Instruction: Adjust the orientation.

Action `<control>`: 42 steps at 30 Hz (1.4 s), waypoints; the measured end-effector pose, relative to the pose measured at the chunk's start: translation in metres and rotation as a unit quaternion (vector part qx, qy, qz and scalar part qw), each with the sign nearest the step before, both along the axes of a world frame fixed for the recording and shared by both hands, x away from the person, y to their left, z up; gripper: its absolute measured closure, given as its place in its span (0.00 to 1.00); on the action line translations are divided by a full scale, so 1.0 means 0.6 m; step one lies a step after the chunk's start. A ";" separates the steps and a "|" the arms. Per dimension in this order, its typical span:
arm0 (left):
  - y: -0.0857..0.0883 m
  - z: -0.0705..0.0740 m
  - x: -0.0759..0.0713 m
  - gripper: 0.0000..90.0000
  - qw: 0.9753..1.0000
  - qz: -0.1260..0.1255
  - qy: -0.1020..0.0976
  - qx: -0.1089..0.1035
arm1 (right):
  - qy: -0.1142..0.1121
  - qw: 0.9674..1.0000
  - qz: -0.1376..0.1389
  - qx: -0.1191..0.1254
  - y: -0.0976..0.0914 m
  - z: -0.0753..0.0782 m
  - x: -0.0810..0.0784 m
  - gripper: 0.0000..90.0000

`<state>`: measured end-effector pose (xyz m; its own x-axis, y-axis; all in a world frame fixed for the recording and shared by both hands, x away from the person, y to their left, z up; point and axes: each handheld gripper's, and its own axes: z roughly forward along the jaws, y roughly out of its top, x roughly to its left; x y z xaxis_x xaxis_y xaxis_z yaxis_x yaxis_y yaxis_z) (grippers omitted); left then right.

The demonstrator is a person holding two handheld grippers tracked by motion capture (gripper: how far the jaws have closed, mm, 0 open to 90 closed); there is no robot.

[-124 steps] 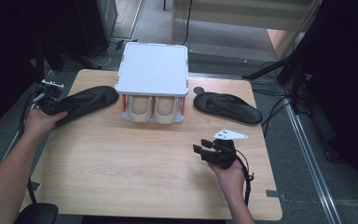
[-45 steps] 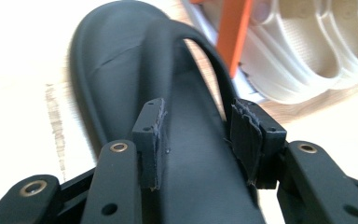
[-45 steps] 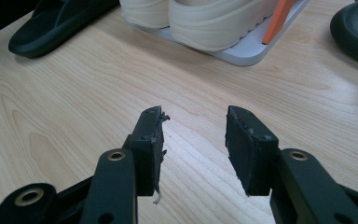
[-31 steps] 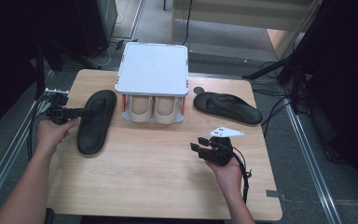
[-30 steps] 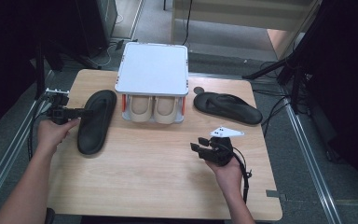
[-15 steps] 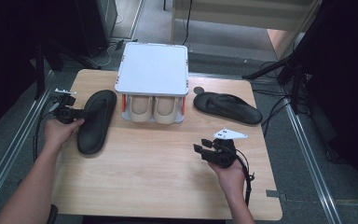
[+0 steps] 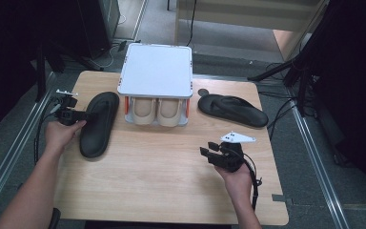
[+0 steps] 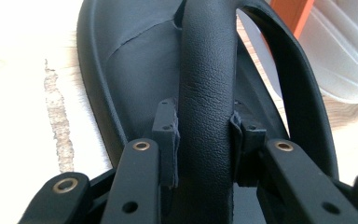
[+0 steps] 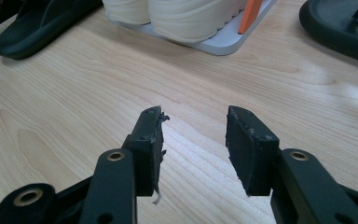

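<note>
We have the left gripper with its jaws just closed in onto the strap of the left sandal, which lies flat near the table's left edge, beside the white shoe rack. The sandal looks light, rubbery and bendy, with a matte, grained skin; we judge that the strap is the surest place to hold it. Our right gripper hovers wide and empty near the right edge.

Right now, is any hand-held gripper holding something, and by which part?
The left hand-held gripper, whose jaws have just been closing, clamps the strap of the left black sandal. The right hand-held gripper holds nothing.
</note>
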<state>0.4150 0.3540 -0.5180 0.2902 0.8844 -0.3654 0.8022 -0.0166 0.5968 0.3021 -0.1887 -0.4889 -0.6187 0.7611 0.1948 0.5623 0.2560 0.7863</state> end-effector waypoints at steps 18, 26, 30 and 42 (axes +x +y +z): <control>-0.005 0.029 -0.023 0.77 1.000 0.022 -0.004 -0.020 | 0.000 1.000 0.000 0.003 -0.003 0.000 0.005 0.63; -0.017 0.047 -0.048 0.77 0.999 0.024 -0.011 -0.023 | -0.002 1.000 -0.003 0.008 -0.008 0.003 0.009 0.63; -0.021 0.052 -0.062 0.77 0.999 0.020 -0.006 -0.025 | -0.002 1.000 -0.005 0.012 -0.011 0.004 0.013 0.63; -0.041 0.069 -0.120 0.77 1.000 0.009 -0.011 -0.024 | -0.002 1.000 -0.015 0.021 -0.022 0.008 0.022 0.64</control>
